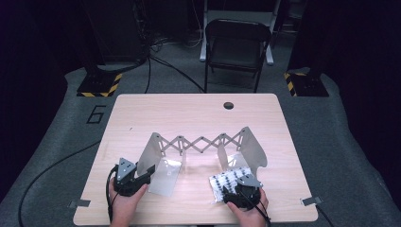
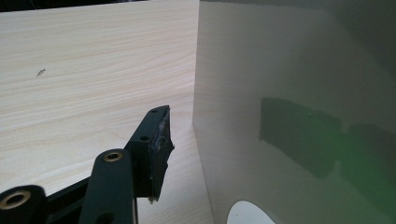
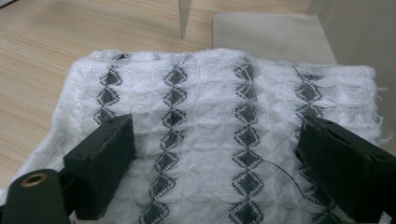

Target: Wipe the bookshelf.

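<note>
While we look down from the high view, we see both hands at the near edge of the bench (image 1: 142, 109), each holding a gripper aimed away from the person toward the folding rack (image 1: 201, 144), our landmark.

The left gripper (image 1: 142, 174) sits just beside the rack's left panel (image 1: 153, 156), on its outer side. In the left gripper view one black jaw reaches up next to that pale panel (image 2: 289, 116) with bare bench showing between them; the other jaw is cut off from that view. The jaws stand apart and nothing is pinched between them.

The right gripper (image 1: 238, 188) hovers over the patterned cloth (image 1: 227, 182), which lies on the bench just in front of the rack's right panel (image 1: 253, 146). In the right gripper view the jaws are spread wide above the white cloth (image 3: 224, 121) with its grey diamond rows, gripping nothing; we cannot tell whether the pads touch the fabric.

The cloth's near end is hidden under the gripper. Between the two panels the bench lies open, and there is bare wood beyond the rack's scissor links (image 1: 198, 142).
</note>
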Tool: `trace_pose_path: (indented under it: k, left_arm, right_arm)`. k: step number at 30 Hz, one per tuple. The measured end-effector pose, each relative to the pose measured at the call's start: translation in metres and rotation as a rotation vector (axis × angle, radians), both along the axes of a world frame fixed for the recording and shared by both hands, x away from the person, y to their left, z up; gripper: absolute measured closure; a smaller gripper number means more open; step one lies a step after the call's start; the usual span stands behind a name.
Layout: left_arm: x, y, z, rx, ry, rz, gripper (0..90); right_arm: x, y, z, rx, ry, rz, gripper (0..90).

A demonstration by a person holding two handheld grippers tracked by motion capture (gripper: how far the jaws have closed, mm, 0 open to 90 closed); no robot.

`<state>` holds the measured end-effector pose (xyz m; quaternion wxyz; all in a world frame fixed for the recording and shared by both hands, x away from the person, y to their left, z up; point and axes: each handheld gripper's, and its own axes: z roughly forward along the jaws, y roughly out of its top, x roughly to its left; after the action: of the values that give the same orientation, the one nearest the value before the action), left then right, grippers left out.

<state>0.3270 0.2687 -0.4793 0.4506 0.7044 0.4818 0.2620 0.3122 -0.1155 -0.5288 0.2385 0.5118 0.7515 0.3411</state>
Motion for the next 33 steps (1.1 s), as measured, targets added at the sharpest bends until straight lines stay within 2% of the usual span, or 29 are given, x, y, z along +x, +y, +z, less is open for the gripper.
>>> trace_pose_path:
  k: [3,6,8,10,12,14,17,20,21,23,27,29,30,31,32,33]
  left_arm:
    - [0.000,0.000,0.000,-0.006,0.004,-0.003,47.8]
    - [0.000,0.001,0.000,-0.023,-0.011,0.004,51.4]
    - [-0.001,0.002,0.000,-0.020,-0.005,-0.002,53.5]
    - [-0.001,0.001,0.001,-0.026,-0.007,-0.006,54.8]
    - [-0.001,0.001,0.002,-0.025,-0.007,-0.008,56.9]
    - [-0.001,0.000,0.002,-0.029,-0.004,-0.011,59.7]
    - [-0.001,-0.001,0.002,-0.031,-0.002,-0.021,65.3]
    - [0.000,-0.002,0.002,-0.024,0.005,-0.030,69.9]
    - [0.000,-0.002,0.002,-0.019,0.008,-0.033,71.7]
    - [0.000,-0.003,0.002,-0.017,0.008,-0.034,75.6]
    - [0.000,-0.004,0.002,-0.013,0.005,-0.029,78.2]
    - [0.000,-0.004,0.003,-0.002,0.012,-0.031,79.2]
    - [0.000,-0.004,0.002,-0.003,0.009,-0.028,79.4]
    - [0.000,-0.004,0.003,-0.003,0.011,-0.028,79.5]
    - [0.000,-0.004,0.003,-0.002,0.012,-0.027,79.5]
    - [0.000,-0.004,0.002,-0.005,0.005,-0.022,79.5]
  right_arm:
    - [-0.001,-0.002,0.000,-0.004,-0.008,0.004,20.1]
    - [-0.003,-0.006,0.001,-0.002,-0.035,0.012,37.6]
    - [-0.003,-0.010,0.001,0.005,-0.044,0.016,49.5]
    - [-0.003,-0.013,0.002,0.014,-0.043,0.021,57.7]
    - [-0.004,-0.015,0.002,0.045,-0.043,0.038,69.2]
    - [-0.004,-0.017,0.002,0.078,-0.031,0.042,73.6]
    - [-0.001,-0.020,0.010,0.094,-0.042,0.051,75.4]
    - [0.001,-0.021,0.018,0.099,-0.091,0.003,75.4]
    - [0.003,-0.021,0.021,0.079,-0.099,-0.011,75.6]
    - [0.007,-0.020,0.023,0.080,-0.110,-0.032,76.3]
    - [0.011,-0.017,0.026,0.048,-0.137,-0.053,76.4]
    - [0.015,-0.015,0.022,0.016,-0.135,-0.052,76.2]
    - [0.016,-0.014,0.019,0.009,-0.117,-0.049,75.9]
    - [0.020,-0.014,0.013,-0.013,-0.064,-0.029,75.4]
    - [0.021,-0.013,0.009,-0.010,-0.046,-0.028,74.6]
    - [0.021,-0.013,0.005,-0.034,-0.057,-0.009,74.1]
